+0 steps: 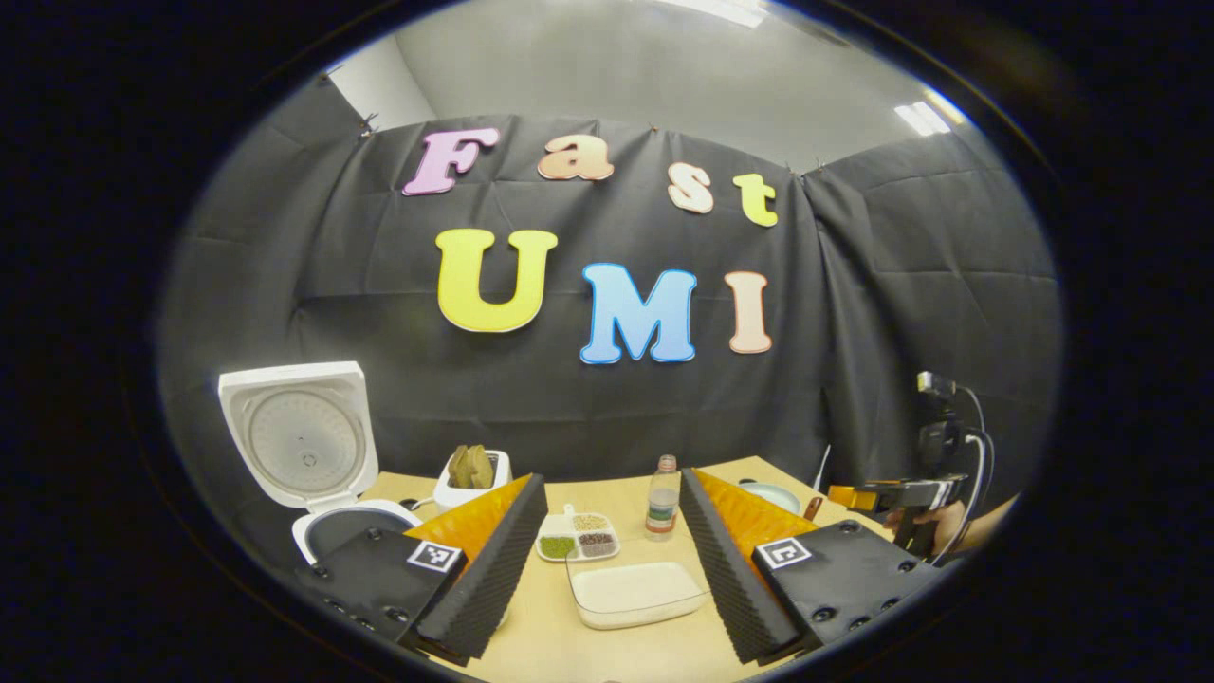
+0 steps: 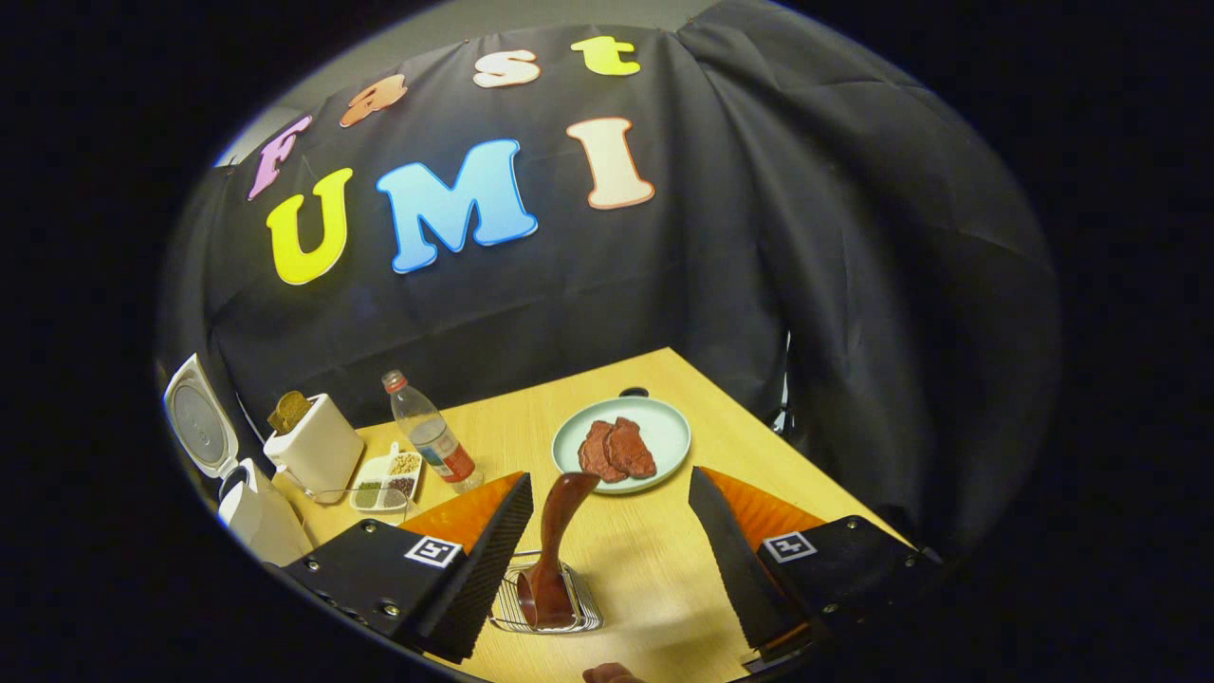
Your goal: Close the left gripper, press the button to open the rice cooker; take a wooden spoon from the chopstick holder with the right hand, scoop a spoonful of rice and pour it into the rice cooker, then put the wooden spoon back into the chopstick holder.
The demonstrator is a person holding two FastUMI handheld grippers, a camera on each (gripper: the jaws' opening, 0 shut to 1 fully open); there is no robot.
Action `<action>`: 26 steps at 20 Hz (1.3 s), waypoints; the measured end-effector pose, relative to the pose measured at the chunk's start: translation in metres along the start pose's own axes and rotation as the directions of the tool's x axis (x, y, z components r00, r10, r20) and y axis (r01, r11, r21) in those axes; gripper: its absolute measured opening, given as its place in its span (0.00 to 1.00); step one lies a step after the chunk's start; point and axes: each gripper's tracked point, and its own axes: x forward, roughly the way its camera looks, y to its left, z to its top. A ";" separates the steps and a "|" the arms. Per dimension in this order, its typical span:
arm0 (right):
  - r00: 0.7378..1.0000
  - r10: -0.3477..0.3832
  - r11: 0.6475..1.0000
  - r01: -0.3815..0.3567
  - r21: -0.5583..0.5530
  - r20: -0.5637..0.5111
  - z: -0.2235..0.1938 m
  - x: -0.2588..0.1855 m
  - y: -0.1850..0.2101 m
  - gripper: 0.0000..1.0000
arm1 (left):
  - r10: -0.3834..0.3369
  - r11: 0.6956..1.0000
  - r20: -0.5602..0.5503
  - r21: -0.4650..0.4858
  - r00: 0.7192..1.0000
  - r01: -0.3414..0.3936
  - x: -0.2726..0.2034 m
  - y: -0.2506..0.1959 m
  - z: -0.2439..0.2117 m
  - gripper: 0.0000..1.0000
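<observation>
In the left gripper view the left gripper (image 1: 612, 560) hangs over the tabletop (image 1: 560, 655) with its fingers spread wide, nothing between them. Just beyond and between them lies a shallow clear tray of white rice (image 1: 634, 593), and behind it a small divided dish of grains (image 1: 577, 536) and an upright plastic bottle (image 1: 663, 498). The rice cooker (image 1: 322, 474) stands at the left with its white lid raised upright, the dark pot open below it; a white toaster (image 1: 471, 479) with bread slices sits just to its right. At the far right a hand holds the other gripper above the table's edge. In the right gripper view the right gripper (image 2: 612, 550) also has its fingers spread apart, gripping nothing. Between them, nearer the left finger, the wooden spoon (image 2: 555, 550) stands upright in the wire chopstick holder (image 2: 555, 607), its handle top leaning slightly right. Farther back rests a pale green plate (image 2: 664, 432) carrying two reddish-brown pieces of meat (image 2: 616, 448).
</observation>
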 end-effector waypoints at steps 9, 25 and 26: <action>0.951 0.229 0.971 -0.210 -0.113 0.206 0.120 -0.063 0.100 0.99 | 0.104 0.992 -0.006 -0.067 0.995 -0.104 0.011 0.074 0.029 0.96; 0.923 0.339 0.938 -0.317 -0.139 0.181 0.131 -0.052 0.156 0.99 | 0.457 0.888 0.126 -0.007 0.881 -0.460 0.045 0.306 0.142 0.98; 0.925 0.336 0.939 -0.315 -0.137 0.176 0.131 -0.049 0.156 0.99 | 0.482 0.875 0.124 -0.019 0.867 -0.484 0.049 0.322 0.140 0.98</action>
